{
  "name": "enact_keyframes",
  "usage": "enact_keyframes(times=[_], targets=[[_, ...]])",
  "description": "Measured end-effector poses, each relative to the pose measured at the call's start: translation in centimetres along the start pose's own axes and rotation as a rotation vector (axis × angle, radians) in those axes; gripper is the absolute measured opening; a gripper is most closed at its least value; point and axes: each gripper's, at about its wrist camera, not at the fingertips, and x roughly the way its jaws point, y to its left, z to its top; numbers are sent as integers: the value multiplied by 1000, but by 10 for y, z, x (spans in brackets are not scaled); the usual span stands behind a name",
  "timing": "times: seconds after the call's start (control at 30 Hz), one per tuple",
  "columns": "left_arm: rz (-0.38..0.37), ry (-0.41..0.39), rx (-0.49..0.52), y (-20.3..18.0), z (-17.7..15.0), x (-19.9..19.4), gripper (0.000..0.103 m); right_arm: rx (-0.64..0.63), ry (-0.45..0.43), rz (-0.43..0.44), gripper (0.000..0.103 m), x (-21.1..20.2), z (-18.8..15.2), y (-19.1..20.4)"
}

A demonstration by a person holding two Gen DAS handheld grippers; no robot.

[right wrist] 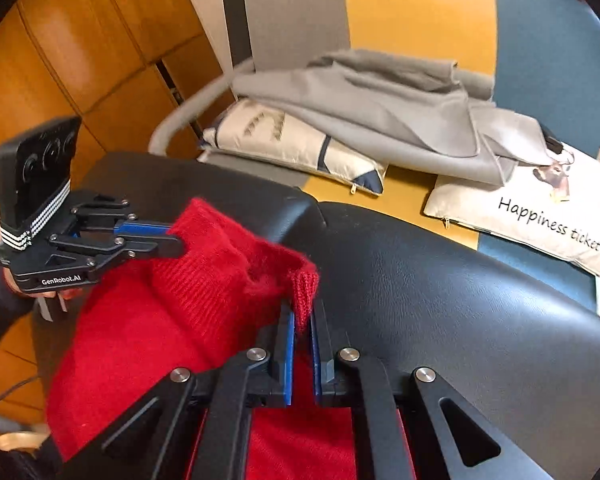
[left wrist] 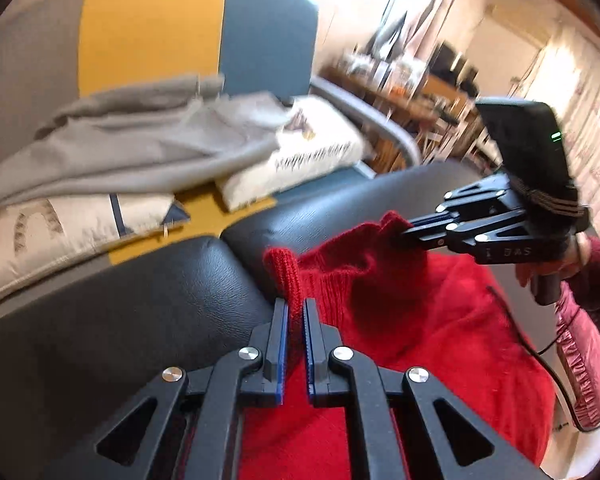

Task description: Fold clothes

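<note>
Nearest us, the left gripper (left wrist: 296, 312) is closed on a ribbed edge of the red knit sweater (left wrist: 400, 340); the right gripper (right wrist: 302, 320) pinches the same edge further along, its fingers nearly together. The sweater lies bunched on the black leather seat (right wrist: 440, 300), toward its near edge, with the held edge lifted. Beyond, a grey garment (right wrist: 360, 108) rests on printed cushions (right wrist: 540, 216) on a second seat. We judge a fold is beginning; next, both grippers should carry the edge across evenly.
</note>
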Motion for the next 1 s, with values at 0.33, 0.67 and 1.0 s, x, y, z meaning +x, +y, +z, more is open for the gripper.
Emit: enact_keyframes(times=[0.33, 0.67, 1.0], targets=[[-4, -59, 94, -58, -58, -46, 6, 89, -57, 20, 7, -48, -78, 17], [55, 70, 123, -74, -124, -27, 6, 165, -28, -5, 8, -26, -154, 19], [-2, -90, -83, -46, -95, -77, 15, 455, -165, 174, 83, -67, -167, -16]])
